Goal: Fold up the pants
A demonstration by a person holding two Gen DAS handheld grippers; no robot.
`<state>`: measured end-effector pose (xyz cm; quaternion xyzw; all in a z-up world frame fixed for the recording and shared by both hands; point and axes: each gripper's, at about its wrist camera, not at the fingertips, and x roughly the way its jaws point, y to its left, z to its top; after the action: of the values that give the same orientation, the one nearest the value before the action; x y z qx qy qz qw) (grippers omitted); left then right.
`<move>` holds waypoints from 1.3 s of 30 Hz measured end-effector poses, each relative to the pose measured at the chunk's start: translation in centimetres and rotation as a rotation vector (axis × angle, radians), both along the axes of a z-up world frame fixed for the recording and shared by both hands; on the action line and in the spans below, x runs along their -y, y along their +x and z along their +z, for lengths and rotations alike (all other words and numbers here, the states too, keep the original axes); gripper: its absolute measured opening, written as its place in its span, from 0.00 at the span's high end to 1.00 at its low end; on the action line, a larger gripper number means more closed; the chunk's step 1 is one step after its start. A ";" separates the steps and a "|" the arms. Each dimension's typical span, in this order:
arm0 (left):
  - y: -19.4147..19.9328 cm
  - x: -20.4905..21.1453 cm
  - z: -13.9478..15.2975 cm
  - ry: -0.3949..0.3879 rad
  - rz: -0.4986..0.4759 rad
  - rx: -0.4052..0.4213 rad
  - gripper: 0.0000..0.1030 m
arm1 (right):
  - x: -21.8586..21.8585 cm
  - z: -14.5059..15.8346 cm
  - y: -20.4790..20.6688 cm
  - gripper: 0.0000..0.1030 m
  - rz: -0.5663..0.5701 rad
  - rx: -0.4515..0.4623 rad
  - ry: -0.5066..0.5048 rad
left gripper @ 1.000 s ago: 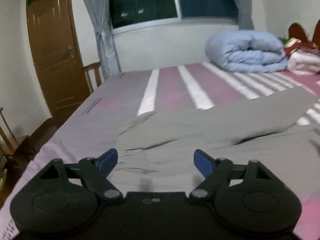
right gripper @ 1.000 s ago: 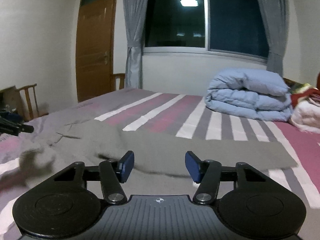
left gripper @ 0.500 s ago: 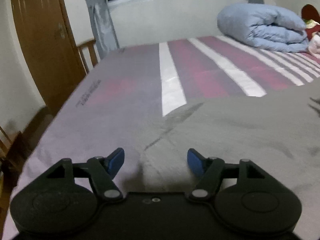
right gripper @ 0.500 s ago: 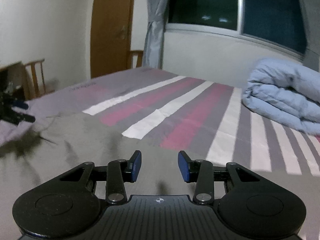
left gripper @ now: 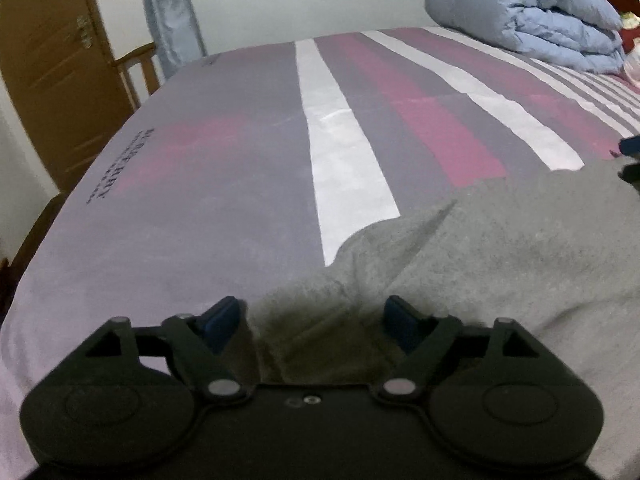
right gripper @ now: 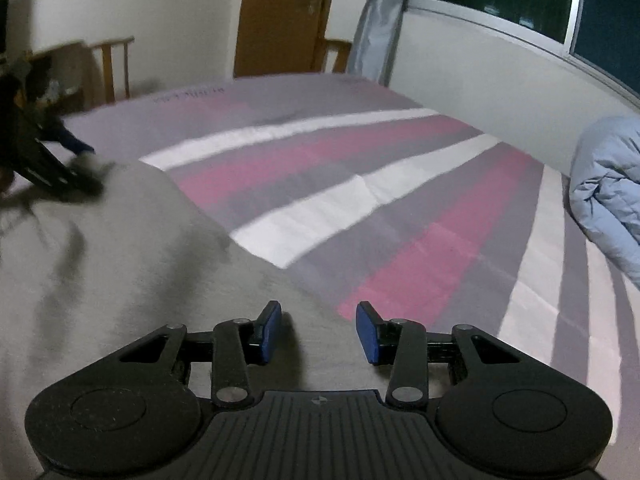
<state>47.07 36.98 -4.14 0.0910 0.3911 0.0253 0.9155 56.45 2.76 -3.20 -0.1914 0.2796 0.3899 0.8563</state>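
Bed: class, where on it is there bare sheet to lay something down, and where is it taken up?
Bare striped sheet runs from the far edge of the grey pants to the bed's foot near the door, and across to the folded blue duvet. The near side is crowded: the pants cover it, with both hand-held grippers over them.

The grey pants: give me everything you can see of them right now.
The grey pants look like soft, matte knit fabric, spread nearly flat on the striped bedsheet, with a few creases and one bunched, shadowed corner between the opening fingers of the left claw. The right claw sits low over their far edge, gripping nothing.
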 end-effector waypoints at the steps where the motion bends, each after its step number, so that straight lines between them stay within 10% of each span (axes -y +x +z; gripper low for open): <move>1: 0.1 -0.2 0.1 -0.012 -0.012 0.003 0.32 | 0.0 -0.3 0.7 0.60 0.016 -0.026 -0.008; 10: 1.6 -2.8 -0.5 -0.233 0.006 -0.046 0.41 | 0.0 -2.0 4.7 0.60 0.105 -0.216 -0.055; 13: 1.3 -2.6 -0.3 -0.233 -0.033 -0.046 0.66 | -0.7 -1.7 3.9 0.77 0.141 -0.207 -0.094; 18: -0.2 -2.2 0.8 -0.216 -0.039 0.008 0.79 | -0.7 -0.3 1.8 0.91 0.130 -0.117 -0.129; 30: -8.6 -1.5 7.2 -0.296 -0.103 0.228 0.85 | 3.5 7.4 -8.6 0.92 0.122 0.074 -0.075; 39: -16.9 0.6 7.1 -0.350 -0.117 0.274 0.87 | 7.1 7.2 -19.9 0.92 0.142 0.189 -0.076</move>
<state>30.22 36.37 2.92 -0.0511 0.2558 -0.0838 0.9617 36.57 -4.35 4.01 -0.2791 0.1980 0.4190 0.8410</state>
